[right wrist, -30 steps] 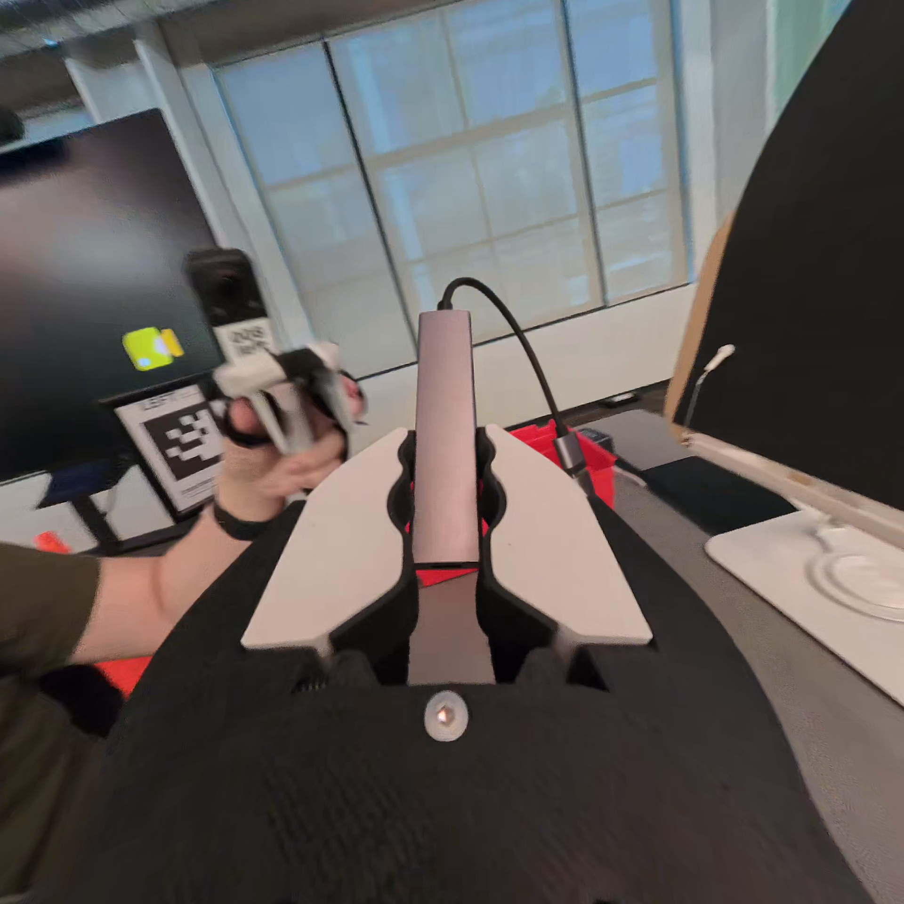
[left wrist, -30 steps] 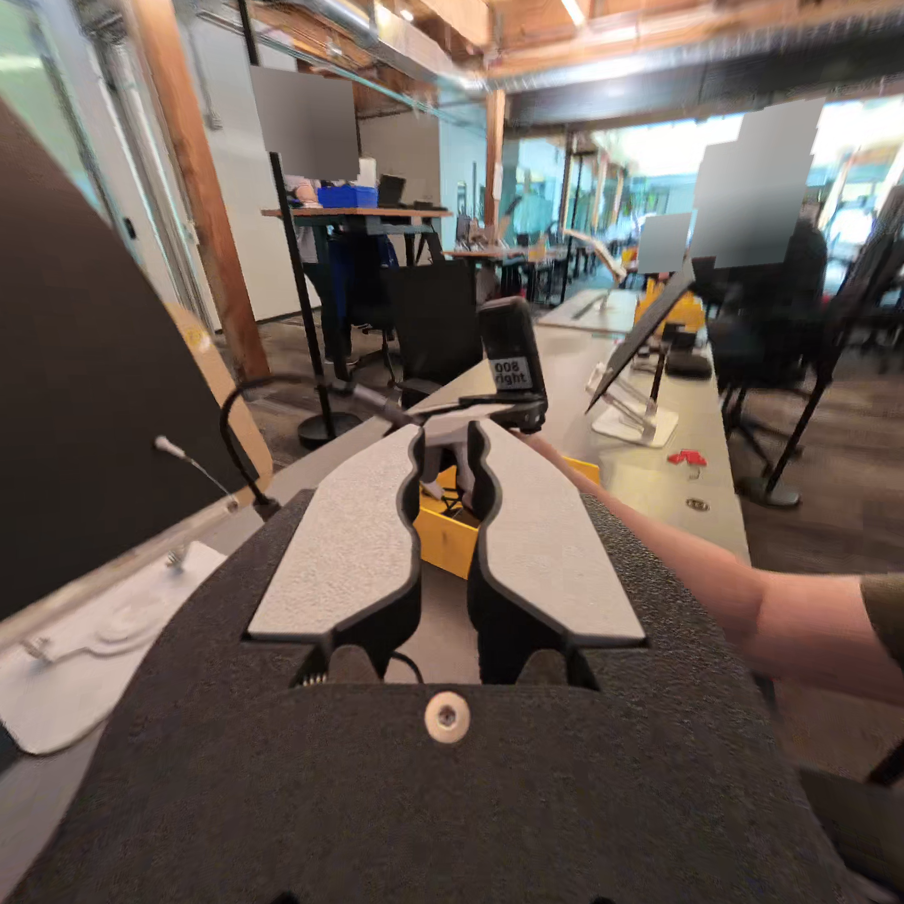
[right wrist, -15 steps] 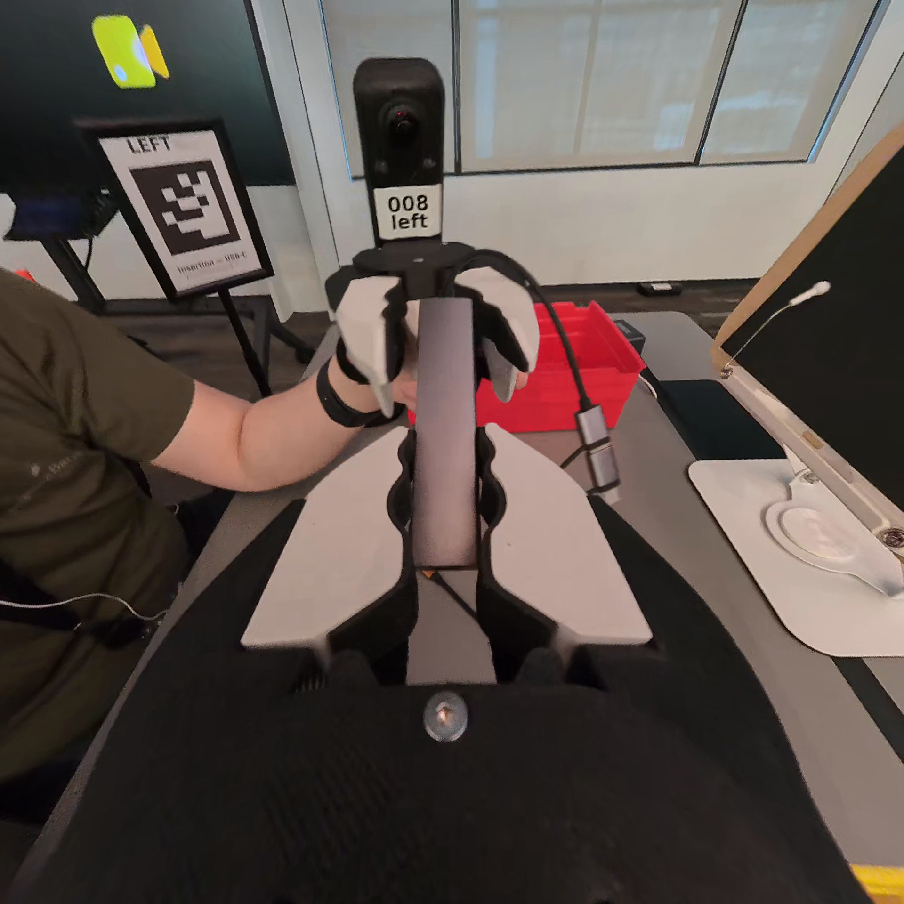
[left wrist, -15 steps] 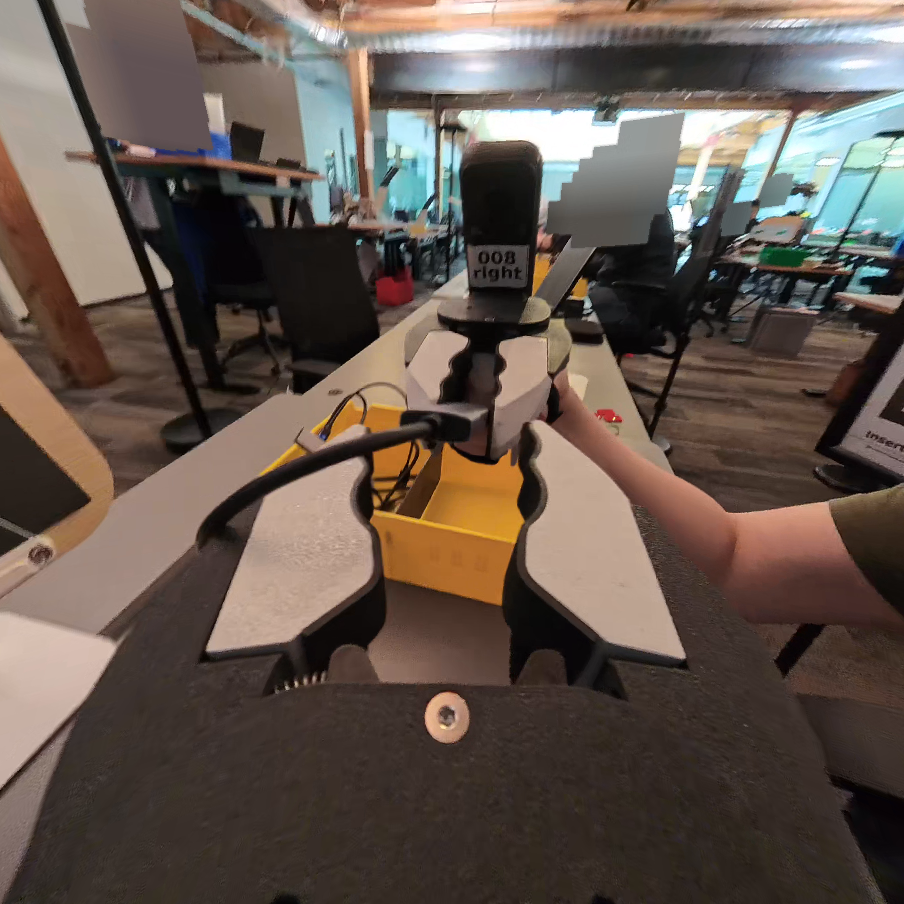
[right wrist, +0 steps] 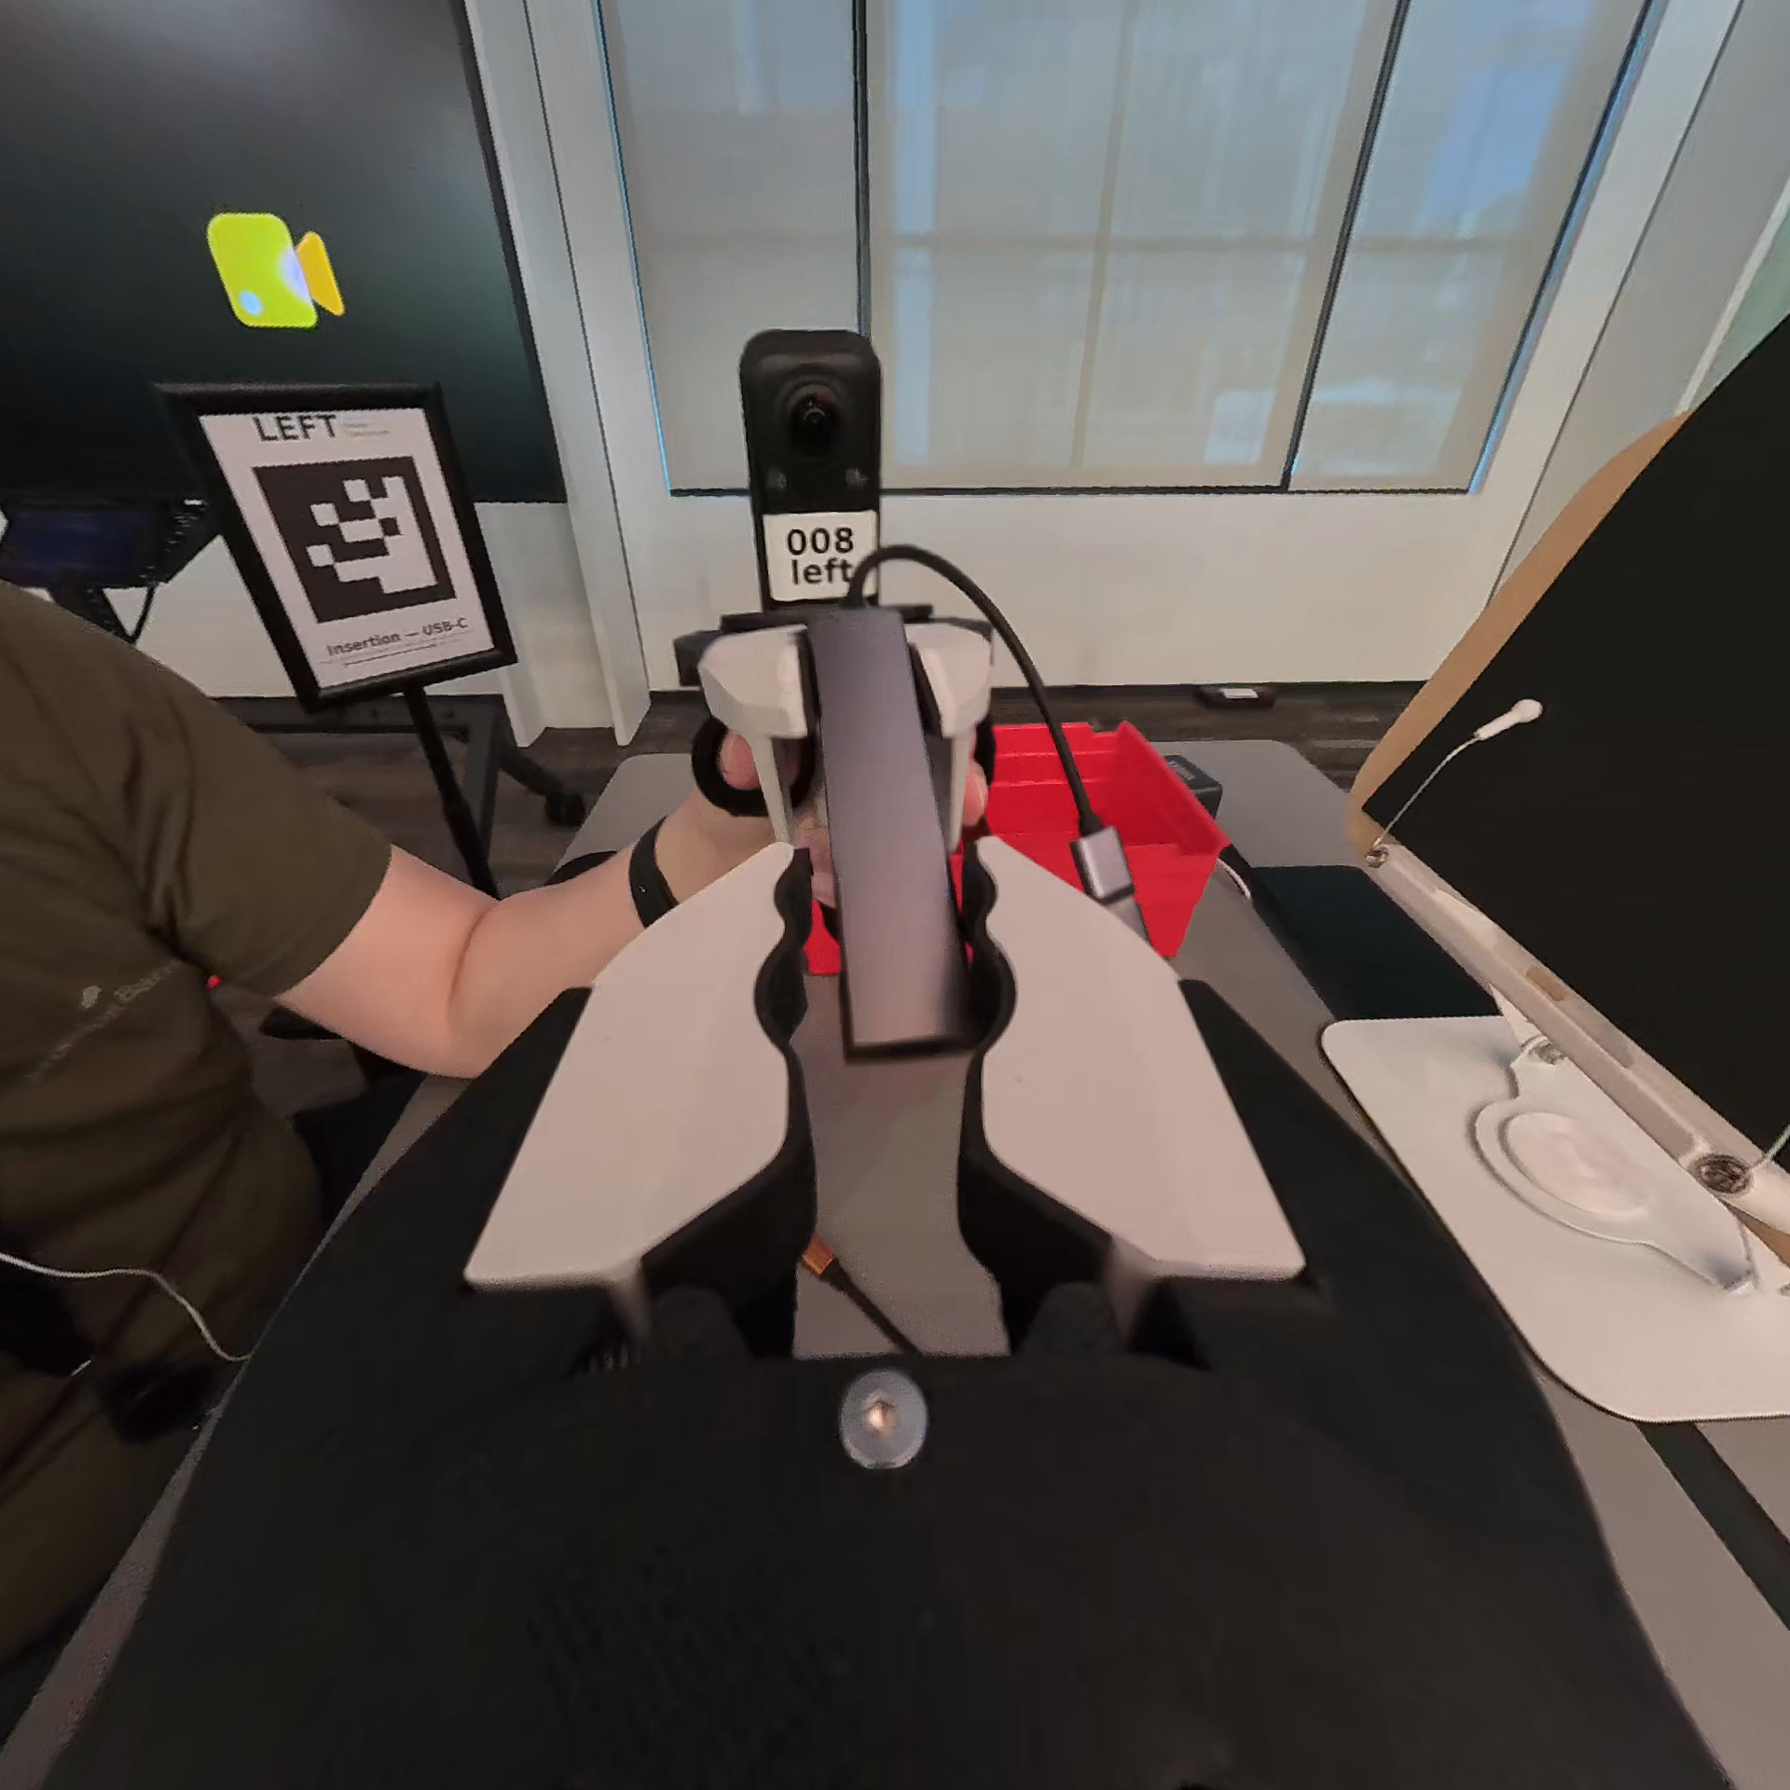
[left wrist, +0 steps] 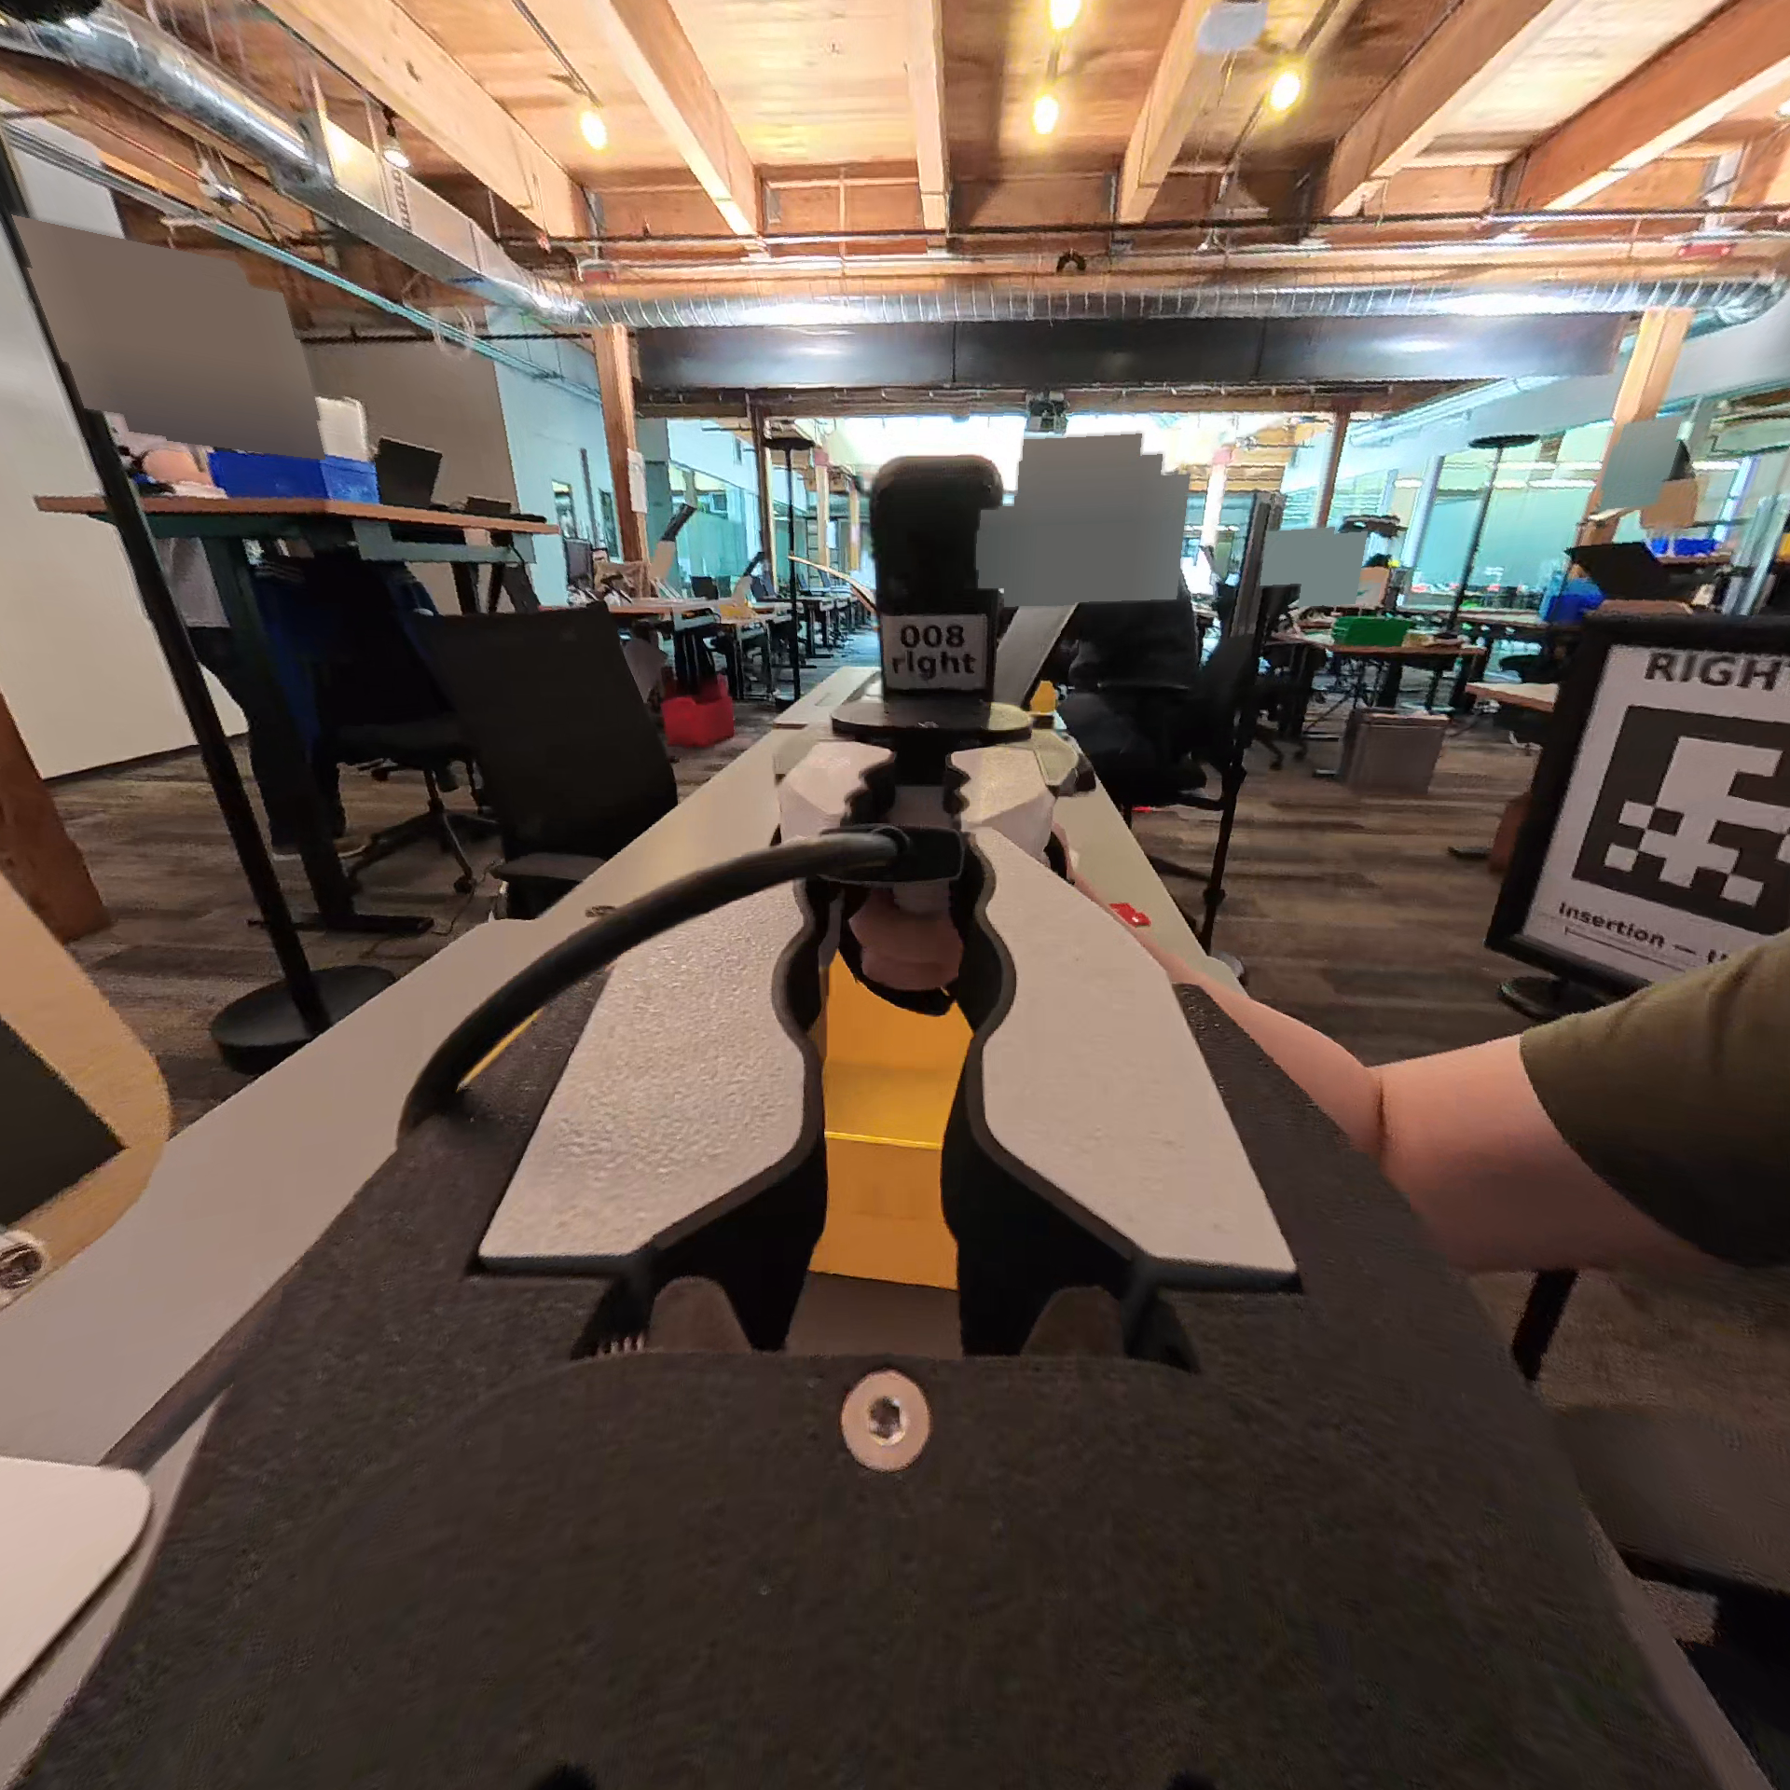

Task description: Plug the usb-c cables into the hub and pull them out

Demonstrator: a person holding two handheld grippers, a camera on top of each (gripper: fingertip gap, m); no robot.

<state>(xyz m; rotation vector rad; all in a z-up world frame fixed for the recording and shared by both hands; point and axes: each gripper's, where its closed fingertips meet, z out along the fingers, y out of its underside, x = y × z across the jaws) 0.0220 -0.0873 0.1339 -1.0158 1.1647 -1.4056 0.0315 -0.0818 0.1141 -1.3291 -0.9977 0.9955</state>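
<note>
A long grey hub (right wrist: 886, 872) hangs in the air between my two grippers, which face each other. My left gripper (left wrist: 891, 862) is shut on the hub's cable end (left wrist: 920, 852); in the right wrist view its white fingers (right wrist: 756, 697) flank the hub's far end. My right gripper (right wrist: 883, 872) is slightly open around the hub's near end, with a gap showing on the left side. The hub's black cable (right wrist: 1017, 678) loops down to a silver plug (right wrist: 1104, 862) that hangs free. The cable also curves left in the left wrist view (left wrist: 601, 949).
A yellow bin (left wrist: 891, 1114) stands on the grey table (left wrist: 291, 1143) below the grippers. A red bin (right wrist: 1143, 833) sits behind the hub. A white stand base (right wrist: 1550, 1211) and a black board (right wrist: 1647, 678) are at the right. An orange-tipped cable (right wrist: 823, 1264) lies on the table. The grippers are tip to tip, or close to it.
My left gripper swung round to face the right one and closed on the hub's cable end. My right gripper's fingers have loosened, and the hub sits farther forward between them.
</note>
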